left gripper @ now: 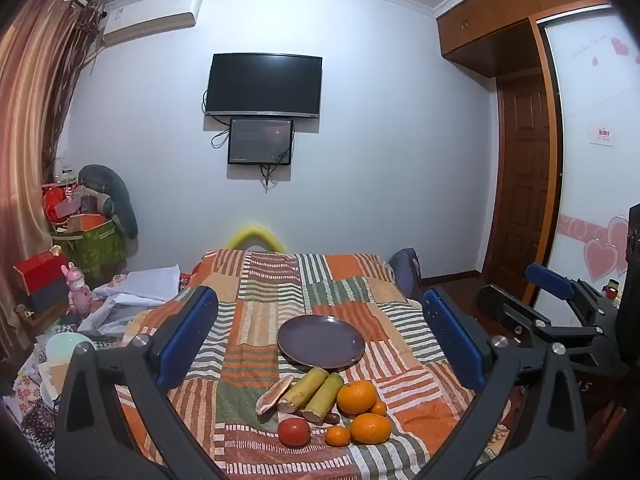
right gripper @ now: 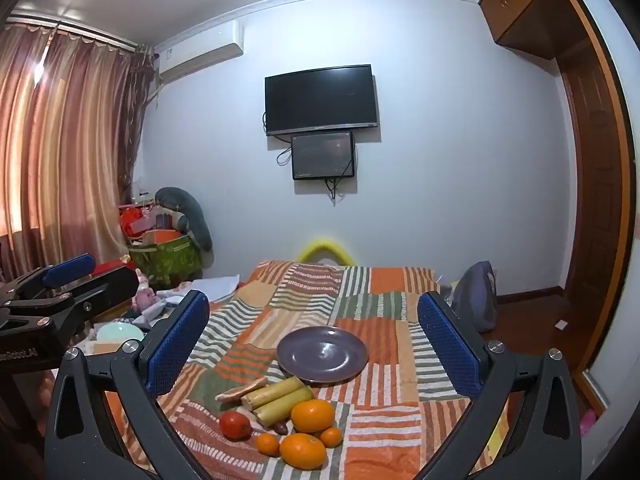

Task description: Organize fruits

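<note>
Hand-held gripper (left gripper: 320, 336) pair (both gaping) above fruits (left gripper: 328, 408), plate (left gripper: 320, 340).

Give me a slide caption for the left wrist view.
Open left gripper faces an empty plate beyond piled fruit.

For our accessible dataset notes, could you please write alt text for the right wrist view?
An open right gripper frames an empty purple plate on a patchwork striped bedspread, with oranges, a red tomato and sugarcane pieces clustered in front of the plate. The left gripper shows at the left edge; a dark TV hangs on the far wall.
</note>
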{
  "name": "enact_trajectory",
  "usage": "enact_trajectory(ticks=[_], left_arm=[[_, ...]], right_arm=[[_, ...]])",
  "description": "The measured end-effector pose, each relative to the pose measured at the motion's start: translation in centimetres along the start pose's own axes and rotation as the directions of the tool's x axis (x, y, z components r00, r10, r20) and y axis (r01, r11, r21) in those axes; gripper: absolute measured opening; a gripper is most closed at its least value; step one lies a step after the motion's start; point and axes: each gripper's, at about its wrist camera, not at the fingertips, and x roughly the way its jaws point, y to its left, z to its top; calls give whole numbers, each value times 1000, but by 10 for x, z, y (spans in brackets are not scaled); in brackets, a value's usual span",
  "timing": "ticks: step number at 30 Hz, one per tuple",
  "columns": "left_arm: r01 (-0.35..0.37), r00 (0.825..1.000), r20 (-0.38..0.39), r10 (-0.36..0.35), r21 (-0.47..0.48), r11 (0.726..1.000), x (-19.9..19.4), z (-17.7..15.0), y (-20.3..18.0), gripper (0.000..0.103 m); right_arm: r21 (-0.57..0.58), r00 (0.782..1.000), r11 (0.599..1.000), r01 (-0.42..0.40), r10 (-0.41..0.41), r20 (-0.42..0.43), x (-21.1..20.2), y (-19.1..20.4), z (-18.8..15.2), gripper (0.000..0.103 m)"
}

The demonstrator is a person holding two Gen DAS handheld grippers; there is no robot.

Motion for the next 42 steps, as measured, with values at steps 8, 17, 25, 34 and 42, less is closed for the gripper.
enact_trajectory(ticks=[8, 17, 25, 34, 42], left_arm=[[4, 1000, -2, -4, -10, 1000, -1, 4, 5, 103], [11, 1000, -8, -12, -13, 1000, 4, 0, 5, 103], [15, 1000, -14, -15, -9, 1000, 6, -4, 6, 103], [17, 1000, -13, -17, -10, 1000, 5, -2, 5, 103], [15, 1000, -12, -15, -11, 1000, 5, -3, 5, 103]], right_arm=[[-3, 1000, 1000, 2, -2, 1, 0, 0, 0, 103], [-7, 1000, 1000, 5, -6, -4, 1, 1, -1, 103], [-5, 1000, 1000, 12, -12, 1, -2, -1, 0, 103], [-6, 1000, 1000, 10, -10, -1, -2, -1, 1, 103], [-4, 1000, 1000, 10, -10, 1, -3, 0, 2, 103]])
